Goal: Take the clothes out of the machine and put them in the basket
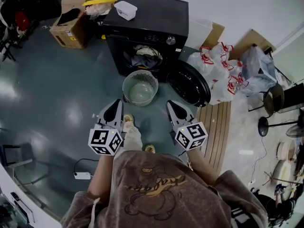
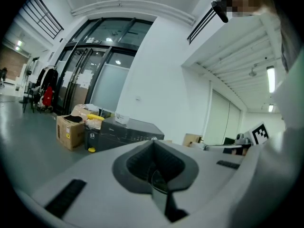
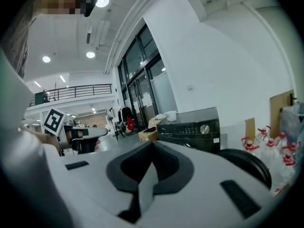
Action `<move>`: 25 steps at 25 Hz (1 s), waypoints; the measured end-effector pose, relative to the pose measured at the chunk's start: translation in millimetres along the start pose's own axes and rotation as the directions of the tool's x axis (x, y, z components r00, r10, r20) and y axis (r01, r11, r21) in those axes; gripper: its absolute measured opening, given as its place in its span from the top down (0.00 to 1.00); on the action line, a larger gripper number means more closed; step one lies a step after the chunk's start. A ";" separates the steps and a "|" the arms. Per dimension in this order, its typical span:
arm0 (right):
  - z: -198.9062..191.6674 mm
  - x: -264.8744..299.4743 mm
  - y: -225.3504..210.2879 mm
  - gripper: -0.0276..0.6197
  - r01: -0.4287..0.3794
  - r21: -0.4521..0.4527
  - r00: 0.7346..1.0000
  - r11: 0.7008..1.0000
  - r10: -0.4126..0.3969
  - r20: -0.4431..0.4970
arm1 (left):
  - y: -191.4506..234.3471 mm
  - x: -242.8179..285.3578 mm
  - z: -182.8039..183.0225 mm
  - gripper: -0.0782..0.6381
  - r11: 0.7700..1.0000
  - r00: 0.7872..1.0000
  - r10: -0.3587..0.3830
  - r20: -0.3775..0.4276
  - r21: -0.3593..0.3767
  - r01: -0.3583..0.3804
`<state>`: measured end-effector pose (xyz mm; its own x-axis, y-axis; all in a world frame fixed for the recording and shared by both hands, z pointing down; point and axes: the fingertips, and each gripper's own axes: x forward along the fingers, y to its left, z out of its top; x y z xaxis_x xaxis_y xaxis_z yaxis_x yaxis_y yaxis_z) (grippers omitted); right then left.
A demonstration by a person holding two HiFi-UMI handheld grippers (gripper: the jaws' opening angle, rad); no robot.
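Risks, largest item first. Washing machine (image 1: 142, 27): black front-loader, with its round door (image 1: 190, 83) swung open low to the machine's right. I judge my right gripper (image 1: 171, 103) could knock the door on the way in. Basket (image 1: 140, 87): pale, round and empty, on the floor directly before the machine's opening. It looks light, so a trailing garment or a nudge may tip or shove it. Clothes (image 1: 145, 56): a mixed heap inside the machine's drum, none out yet. They are probably tangled, so one pull may drag several over the lip onto the floor. My left gripper (image 1: 116, 103) and my right: both well short of the machine, jaws pressed together, holding nothing. They must spread before any grasp, or they will only push cloth deeper. Surface: floor (image 1: 52, 89), dark grey and glossy; no desk. Room: a large hall with a glass wall (image 2: 109, 56) beyond the machine's left. White plastic bags (image 1: 216, 65) and slatted boards (image 1: 213, 127) lie to the machine's right, a cardboard box (image 1: 71, 25) to its left, and a small white tub (image 1: 126, 9) on its top.
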<state>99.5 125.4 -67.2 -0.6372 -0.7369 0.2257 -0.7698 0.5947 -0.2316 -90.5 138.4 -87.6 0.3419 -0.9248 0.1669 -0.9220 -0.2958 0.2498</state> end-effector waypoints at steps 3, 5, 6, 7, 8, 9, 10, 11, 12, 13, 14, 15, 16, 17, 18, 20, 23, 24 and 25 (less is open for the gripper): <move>6.7 27.9 -15.7 0.96 0.023 0.005 1.000 1.000 -0.023 0.006 | 16.0 32.6 6.0 0.88 1.000 1.000 -0.024 -0.004 0.002 0.024; 11.1 50.5 -26.3 0.96 0.041 0.012 0.999 0.999 -0.041 0.002 | 28.3 57.7 11.6 0.88 0.999 0.999 -0.045 -0.014 0.004 0.045; 13.3 63.4 -30.5 0.96 0.047 0.014 0.999 0.999 -0.047 -0.001 | 35.6 70.3 14.6 0.88 0.998 0.998 -0.055 -0.019 0.004 0.055; 15.3 77.3 -34.2 0.96 0.051 0.016 0.999 0.999 -0.051 -0.004 | 43.8 83.1 17.3 0.88 0.998 0.998 -0.065 -0.024 0.005 0.066; 16.6 92.5 -38.2 0.96 0.054 0.016 0.999 0.998 -0.053 -0.006 | 52.8 96.5 19.4 0.88 0.997 0.997 -0.076 -0.027 0.007 0.076; 17.0 108.9 -42.7 0.96 0.057 0.017 0.998 0.998 -0.057 -0.008 | 62.7 110.7 20.3 0.88 0.996 0.996 -0.087 -0.030 0.009 0.087; 16.1 125.8 -47.8 0.96 0.062 0.018 0.998 0.998 -0.062 -0.009 | 72.9 125.5 19.7 0.88 0.995 0.995 -0.099 -0.032 0.011 0.099; 14.1 142.3 -53.3 0.96 0.068 0.020 0.998 0.997 -0.068 -0.012 | 83.0 140.2 17.8 0.88 0.994 0.993 -0.112 -0.036 0.012 0.113; 12.2 157.7 -58.7 0.96 0.076 0.023 0.997 0.997 -0.076 -0.015 | 92.4 154.4 15.5 0.88 0.992 0.991 -0.126 -0.042 0.012 0.126; 11.3 171.9 -63.9 0.96 0.085 0.025 0.996 0.996 -0.084 -0.019 | 100.8 167.8 13.9 0.88 0.990 0.989 -0.138 -0.050 0.012 0.139; 12.1 185.4 -68.7 0.96 0.092 0.026 0.996 0.995 -0.091 -0.022 | 108.7 180.5 13.6 0.88 0.989 0.987 -0.148 -0.059 0.014 0.150; 14.1 198.6 -73.4 0.96 0.099 0.026 0.995 0.995 -0.098 -0.023 | 116.6 192.9 13.9 0.88 0.987 0.985 -0.157 -0.068 0.018 0.159; 15.9 211.5 -78.5 0.96 0.106 0.026 0.994 0.994 -0.105 -0.022 | 124.3 205.5 13.6 0.88 0.986 0.983 -0.166 -0.078 0.019 0.168; 16.7 223.7 -84.4 0.96 0.114 0.024 0.993 0.993 -0.113 -0.022 | 131.6 218.4 12.2 0.88 0.984 0.981 -0.176 -0.086 0.018 0.178; 16.1 235.5 -91.0 0.96 0.122 0.023 0.992 0.992 -0.122 -0.023 | 138.4 231.1 9.6 0.88 0.982 0.978 -0.186 -0.093 0.014 0.188; 12.7 258.6 -104.1 0.96 0.135 0.023 0.991 0.991 -0.135 -0.020 | 151.5 254.6 2.9 0.88 0.978 0.974 -0.205 -0.099 0.012 0.207; 0.5 289.1 -123.2 0.96 0.144 0.017 0.989 0.989 -0.144 -0.017 | 168.5 285.6 -12.8 0.88 0.973 0.968 -0.226 -0.106 0.023 0.229; -6.2 297.2 -129.4 0.96 0.144 0.013 0.989 0.989 -0.144 -0.021 | 173.1 294.4 -20.5 0.88 0.972 0.967 -0.230 -0.109 0.026 0.234; -14.0 304.6 -135.1 0.96 0.141 0.009 0.990 0.990 -0.141 -0.026 | 177.7 302.6 -29.1 0.88 0.971 0.966 -0.232 -0.112 0.031 0.237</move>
<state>8.9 -174.9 46.1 -0.5228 -0.8049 0.2806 -0.8519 0.4814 -0.2062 -145.6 -187.0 35.0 0.5648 -0.7981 0.2101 -0.8199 -0.5138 0.2524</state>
